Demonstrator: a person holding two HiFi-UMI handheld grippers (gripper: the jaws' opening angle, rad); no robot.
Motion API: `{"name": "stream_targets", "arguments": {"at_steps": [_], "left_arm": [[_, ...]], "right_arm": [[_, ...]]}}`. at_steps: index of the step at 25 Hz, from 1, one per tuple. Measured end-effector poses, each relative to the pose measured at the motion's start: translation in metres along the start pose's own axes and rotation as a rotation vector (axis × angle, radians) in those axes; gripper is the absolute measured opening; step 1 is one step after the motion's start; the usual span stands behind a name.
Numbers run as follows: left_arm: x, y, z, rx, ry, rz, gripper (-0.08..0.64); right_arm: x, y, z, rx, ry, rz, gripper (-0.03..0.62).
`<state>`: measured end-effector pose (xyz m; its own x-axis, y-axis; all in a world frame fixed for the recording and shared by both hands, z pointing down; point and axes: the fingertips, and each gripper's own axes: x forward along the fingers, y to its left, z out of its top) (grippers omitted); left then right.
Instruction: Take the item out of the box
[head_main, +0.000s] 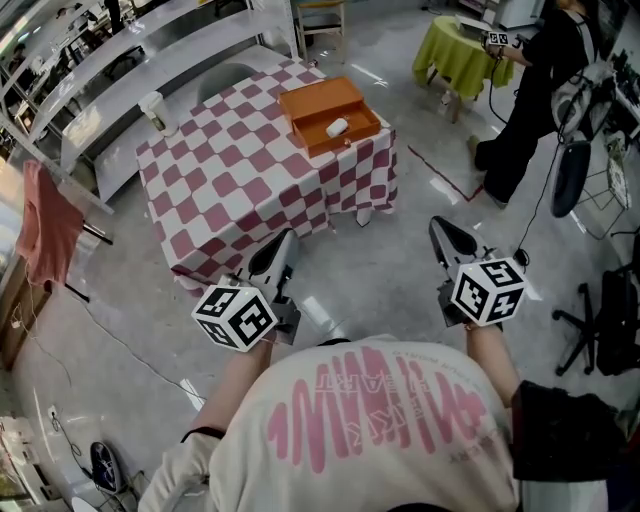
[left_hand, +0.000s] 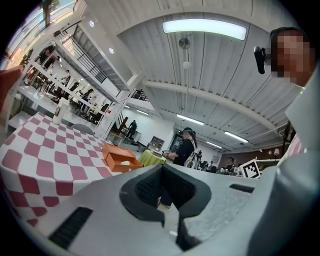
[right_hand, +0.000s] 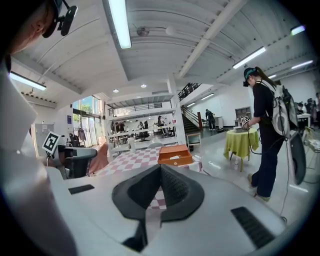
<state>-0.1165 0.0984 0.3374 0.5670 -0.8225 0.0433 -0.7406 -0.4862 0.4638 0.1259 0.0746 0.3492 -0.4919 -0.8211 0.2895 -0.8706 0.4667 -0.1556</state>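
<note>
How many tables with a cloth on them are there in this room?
2. The red-and-white checked table stands straight ahead, carrying the orange box; the green-clothed table is at the far right, beside a standing person. Others may lie outside the views.

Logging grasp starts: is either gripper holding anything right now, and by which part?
Nothing is held. The left gripper and right gripper are both shut and empty; the white item lies in the open orange box.

I note pink-and-white checks on the counter (head_main: 230, 180). On it, an orange box (head_main: 318, 100), white item (head_main: 337, 127) inside. Beyond the counter, a lime-green cloth (head_main: 455, 55).
</note>
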Motion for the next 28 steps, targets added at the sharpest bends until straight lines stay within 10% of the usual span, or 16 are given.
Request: {"name": "stream_targets", "arguments": {"at_steps": [8,28], "left_arm": [[-0.002,-0.007,-0.024,0.122,0.102,-0.037,0.007],[0.086,0.063,0.012,0.024,0.013,0.094,0.008]], "right_arm": [[0.019,0.005,-0.030,0.021,0.073,0.027,0.005],[0.157,-0.049,0.009,-0.025,0.133,0.173,0.005]]}}
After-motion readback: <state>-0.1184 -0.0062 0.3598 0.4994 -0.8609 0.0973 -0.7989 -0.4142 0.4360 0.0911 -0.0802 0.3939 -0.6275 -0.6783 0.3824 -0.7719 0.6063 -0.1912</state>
